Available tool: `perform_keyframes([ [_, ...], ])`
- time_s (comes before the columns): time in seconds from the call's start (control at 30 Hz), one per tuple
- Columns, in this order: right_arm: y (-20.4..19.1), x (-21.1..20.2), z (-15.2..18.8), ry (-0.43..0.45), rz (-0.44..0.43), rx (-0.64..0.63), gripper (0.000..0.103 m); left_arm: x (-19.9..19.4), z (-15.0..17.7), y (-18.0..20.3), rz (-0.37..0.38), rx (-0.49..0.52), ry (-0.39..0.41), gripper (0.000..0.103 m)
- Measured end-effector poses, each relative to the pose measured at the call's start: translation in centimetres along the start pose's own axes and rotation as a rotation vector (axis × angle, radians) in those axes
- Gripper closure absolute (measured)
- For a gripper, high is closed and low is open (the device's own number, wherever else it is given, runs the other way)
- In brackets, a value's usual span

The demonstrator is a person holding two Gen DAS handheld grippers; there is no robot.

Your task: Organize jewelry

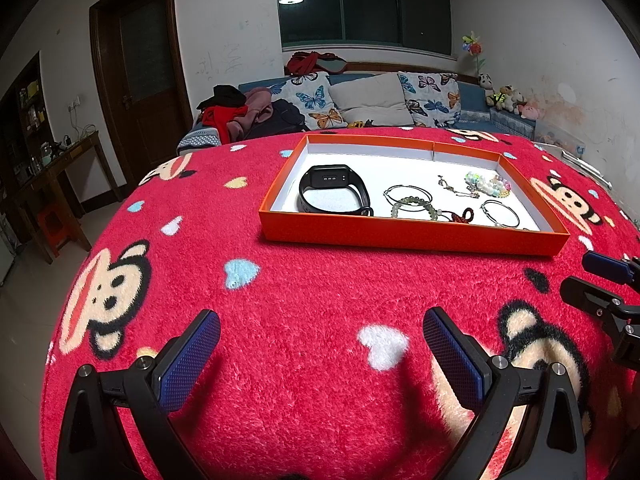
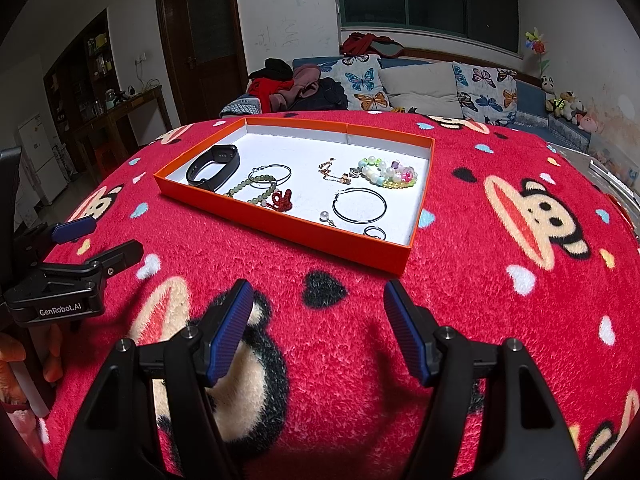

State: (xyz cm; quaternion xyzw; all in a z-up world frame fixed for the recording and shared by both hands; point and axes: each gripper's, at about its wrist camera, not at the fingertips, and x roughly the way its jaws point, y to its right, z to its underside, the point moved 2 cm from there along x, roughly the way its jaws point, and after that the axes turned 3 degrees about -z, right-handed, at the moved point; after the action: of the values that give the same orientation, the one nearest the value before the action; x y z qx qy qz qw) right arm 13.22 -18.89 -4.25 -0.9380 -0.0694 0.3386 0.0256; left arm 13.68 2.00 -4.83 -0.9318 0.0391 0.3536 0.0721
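Grippers first: your left gripper (image 1: 322, 354) and right gripper (image 2: 319, 320) both gape wide over the red blanket (image 2: 344, 320), holding nothing. Beyond sits the orange tray (image 2: 280, 228), holding watch (image 2: 212, 168), hoops and beads.

The fleece blanket (image 2: 460, 280) is bright red, patterned with cartoon monkey faces in tan, black and white, plus small hearts in white, pale blue, yellow and black. The shallow box (image 2: 280, 228) is orange outside with a white floor. In it, the smart band (image 2: 214, 168) is black, the bead bracelet (image 2: 256, 192) is pale green with a red knotted charm (image 2: 282, 201), the hoop earring (image 2: 360, 205) is silver, and the beaded bracelets (image 2: 386, 172) mix white, mint, pink and yellow. The right gripper (image 2: 319, 304) and left gripper (image 1: 321, 334) are black with textured blue pads. The sofa cushions (image 1: 316, 100) are white with blue and orange butterflies
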Motion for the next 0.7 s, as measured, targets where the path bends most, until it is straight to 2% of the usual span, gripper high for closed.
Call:
perform_keyframes([
  [0.7, -0.04, 0.0, 0.0, -0.001, 0.0, 0.0, 0.035, 0.21, 0.27, -0.05, -0.008, 0.002, -0.004, 0.0],
])
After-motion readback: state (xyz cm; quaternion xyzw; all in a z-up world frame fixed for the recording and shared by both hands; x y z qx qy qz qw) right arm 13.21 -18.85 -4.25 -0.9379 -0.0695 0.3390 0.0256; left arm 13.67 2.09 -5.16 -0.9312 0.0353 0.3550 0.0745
